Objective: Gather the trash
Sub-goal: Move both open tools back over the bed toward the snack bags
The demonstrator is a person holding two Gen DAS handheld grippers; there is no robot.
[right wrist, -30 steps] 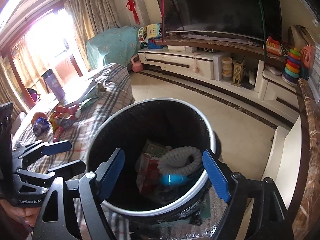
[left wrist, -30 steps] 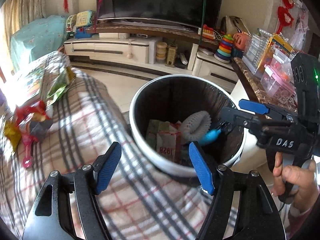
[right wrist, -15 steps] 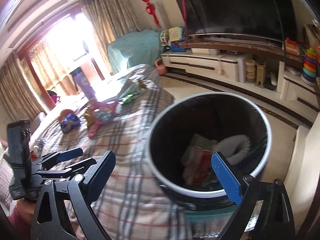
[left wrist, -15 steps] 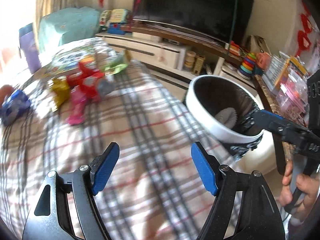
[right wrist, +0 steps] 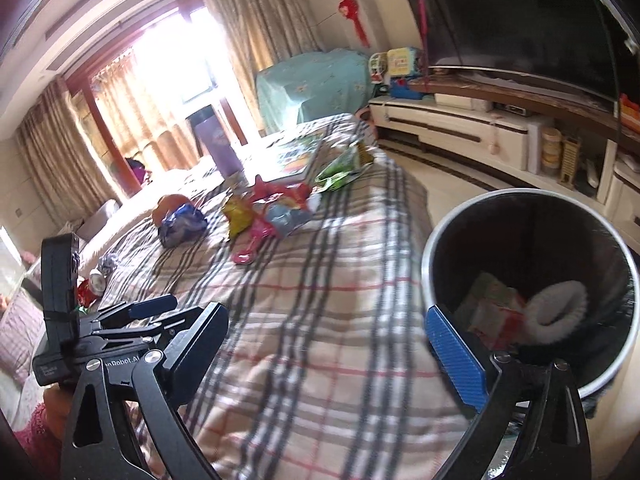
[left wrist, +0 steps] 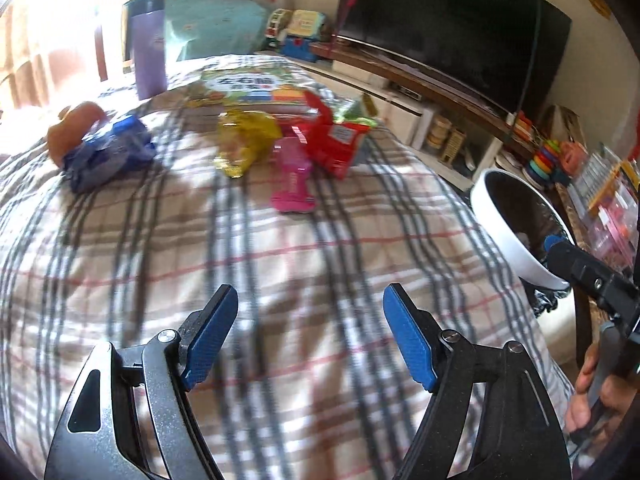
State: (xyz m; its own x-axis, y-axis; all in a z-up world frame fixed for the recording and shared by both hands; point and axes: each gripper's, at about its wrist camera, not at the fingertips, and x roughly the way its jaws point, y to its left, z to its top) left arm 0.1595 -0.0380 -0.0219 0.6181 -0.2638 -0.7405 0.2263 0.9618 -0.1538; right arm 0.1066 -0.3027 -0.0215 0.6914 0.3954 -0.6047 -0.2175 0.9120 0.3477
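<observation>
A round bin with a white rim (right wrist: 624,364) (left wrist: 508,236) stands right of the plaid-covered table (left wrist: 280,264) and holds wrappers and a white foam net (right wrist: 560,308). Wrappers lie at the table's far end: a blue one (left wrist: 108,152), a yellow one (left wrist: 244,140), a red one (left wrist: 332,140) and a pink piece (left wrist: 292,180). My left gripper (left wrist: 308,336) is open and empty above the cloth, well short of them. My right gripper (right wrist: 332,348) is open and empty at the bin's near rim.
A purple tumbler (left wrist: 148,44) and a green picture book (left wrist: 248,84) sit behind the wrappers. A green wrapper (right wrist: 340,168) lies at the table's far edge. A TV unit (right wrist: 460,128) with toys lines the far wall. Small items (right wrist: 96,280) lie left.
Both grippers swung left, away from the bin and over the table. The wrappers now sit ahead of the left gripper. Both stayed open and empty.
</observation>
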